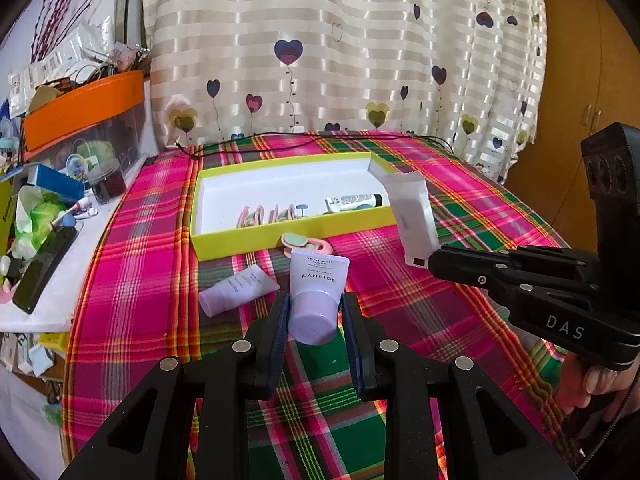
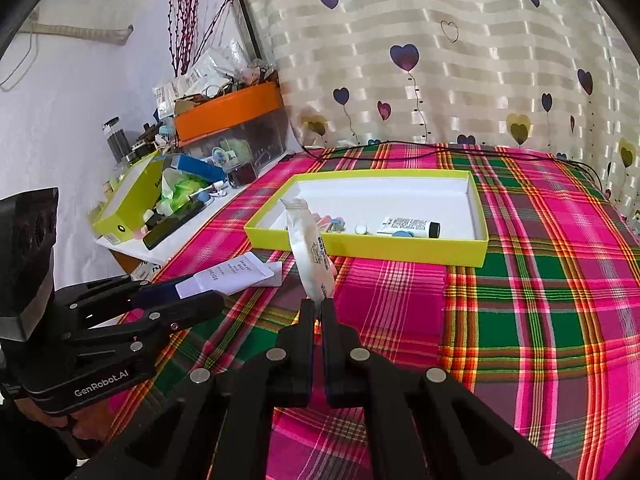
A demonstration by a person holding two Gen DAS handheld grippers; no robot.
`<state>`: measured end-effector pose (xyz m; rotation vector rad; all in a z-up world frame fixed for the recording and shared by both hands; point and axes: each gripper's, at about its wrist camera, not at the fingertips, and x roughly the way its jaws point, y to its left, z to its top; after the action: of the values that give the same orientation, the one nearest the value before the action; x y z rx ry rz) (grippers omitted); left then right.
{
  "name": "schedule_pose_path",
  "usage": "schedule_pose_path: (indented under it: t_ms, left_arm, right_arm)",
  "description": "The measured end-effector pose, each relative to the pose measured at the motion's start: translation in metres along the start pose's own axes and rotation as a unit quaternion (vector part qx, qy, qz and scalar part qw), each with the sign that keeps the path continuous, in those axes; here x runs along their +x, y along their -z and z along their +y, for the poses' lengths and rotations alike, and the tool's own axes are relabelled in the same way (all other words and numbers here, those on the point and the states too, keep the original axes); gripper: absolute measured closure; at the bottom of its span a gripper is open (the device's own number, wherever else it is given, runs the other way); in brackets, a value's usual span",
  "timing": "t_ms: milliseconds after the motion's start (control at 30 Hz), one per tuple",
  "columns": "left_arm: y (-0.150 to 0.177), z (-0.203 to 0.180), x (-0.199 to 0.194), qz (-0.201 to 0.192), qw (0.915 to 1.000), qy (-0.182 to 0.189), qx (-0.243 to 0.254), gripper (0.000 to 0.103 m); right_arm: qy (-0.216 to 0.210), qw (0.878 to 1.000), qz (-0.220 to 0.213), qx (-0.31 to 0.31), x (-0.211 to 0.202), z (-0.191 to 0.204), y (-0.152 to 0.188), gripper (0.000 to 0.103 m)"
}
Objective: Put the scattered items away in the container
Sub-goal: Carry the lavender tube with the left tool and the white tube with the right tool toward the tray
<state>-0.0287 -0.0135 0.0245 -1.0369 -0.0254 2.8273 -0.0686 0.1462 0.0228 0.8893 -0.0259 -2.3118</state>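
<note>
My left gripper (image 1: pixel 314 320) is shut on the cap end of a lilac LANEIGE tube (image 1: pixel 316 292), whose flat end points toward the box. A second lilac tube (image 1: pixel 236 290) lies on the plaid cloth just to its left. My right gripper (image 2: pixel 319 308) is shut on the bottom edge of a white sachet (image 2: pixel 308 248), which stands up in front of the yellow-green box (image 2: pixel 360 246). The box (image 1: pixel 296 232) holds several pink and mint clips and a small black-capped tube (image 1: pixel 354 202). One pink and mint clip (image 1: pixel 304 242) lies on the cloth against the box's front wall.
A black cable (image 1: pixel 320 142) runs along the far side of the plaid table, before a heart-print curtain. At the left stands a cluttered side table (image 1: pixel 60 216) with an orange-lidded bin (image 1: pixel 84 108). A wooden cabinet (image 1: pixel 580 80) stands at the right.
</note>
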Motion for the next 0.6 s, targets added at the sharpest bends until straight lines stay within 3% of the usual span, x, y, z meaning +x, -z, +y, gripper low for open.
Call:
schedule_pose_path:
  t_ms: [600]
  left_arm:
    - [-0.010,-0.004,-0.010,-0.019,0.9998,-0.008,-0.003,0.076]
  right_arm:
    - [0.014,0.999,-0.030,-0.001,-0.020,0.003,-0.010,0.100]
